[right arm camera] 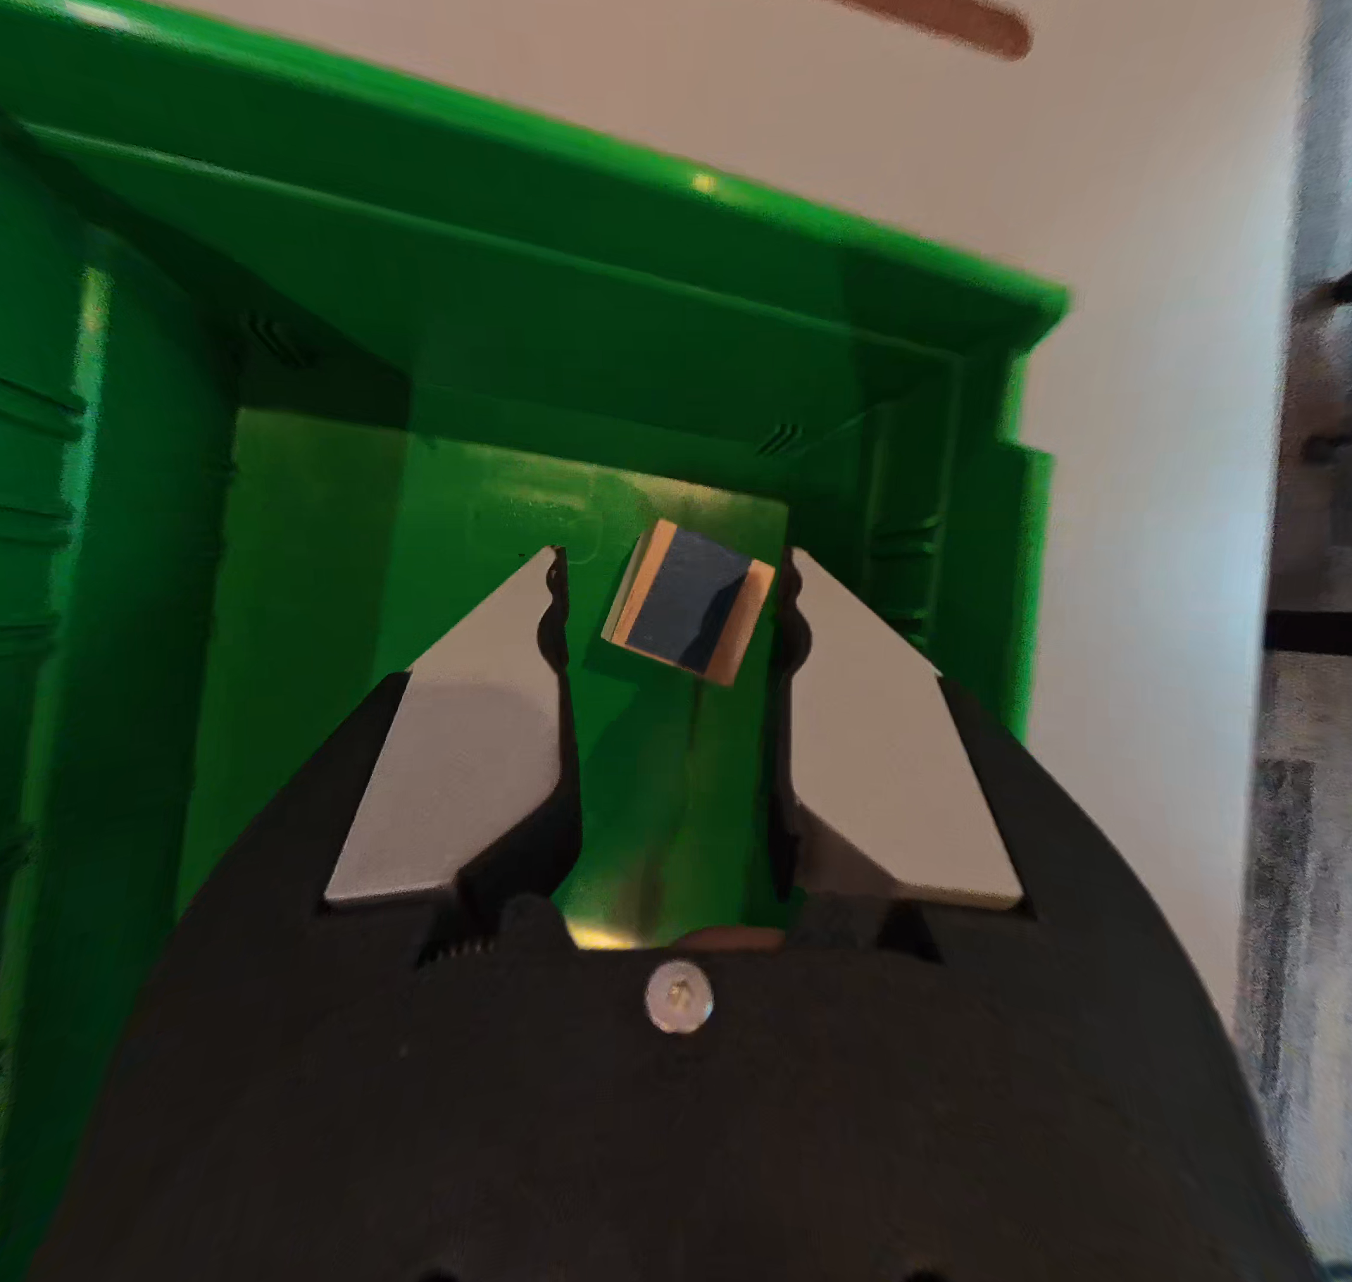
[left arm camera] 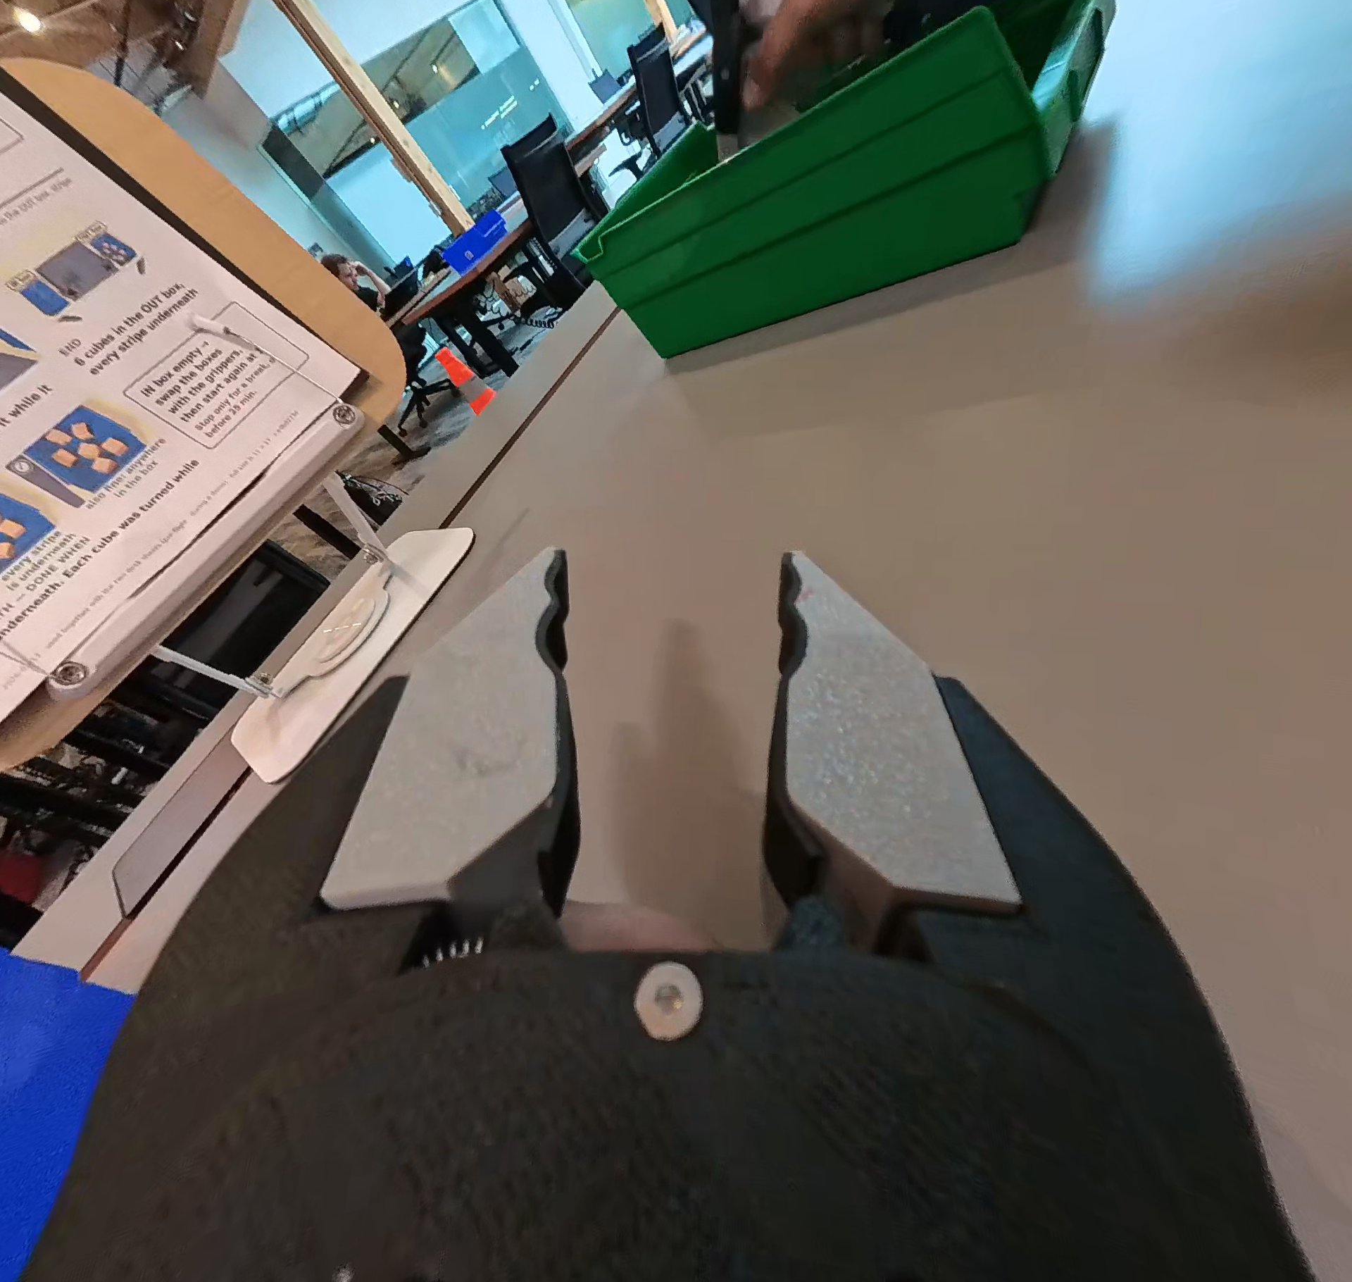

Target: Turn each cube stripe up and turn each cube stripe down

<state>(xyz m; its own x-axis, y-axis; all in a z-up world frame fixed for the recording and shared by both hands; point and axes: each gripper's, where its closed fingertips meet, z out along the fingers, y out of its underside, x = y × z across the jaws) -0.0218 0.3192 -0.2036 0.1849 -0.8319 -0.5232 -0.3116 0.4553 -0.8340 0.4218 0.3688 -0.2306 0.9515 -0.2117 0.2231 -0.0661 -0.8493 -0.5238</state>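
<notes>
One wooden cube [right arm camera: 688, 601], dark stripe up, lies on the green bin [right arm camera: 512, 310] floor between the spread, empty right gripper [right arm camera: 673, 566] tips. The left gripper [left arm camera: 673, 573] hovers spread over grey table [left arm camera: 1024, 515]. Farther off, a blurred hand [left arm camera: 819, 10] reaches into the bin, its contents hidden; an instruction sheet [left arm camera: 146, 369] stands cut off.

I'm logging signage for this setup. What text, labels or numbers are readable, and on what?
Printed sheet on the white stand: legible print beside small pictures; I won't quote writing.
Green bin, striped cube, left gripper, right gripper: no writing visible.
</notes>
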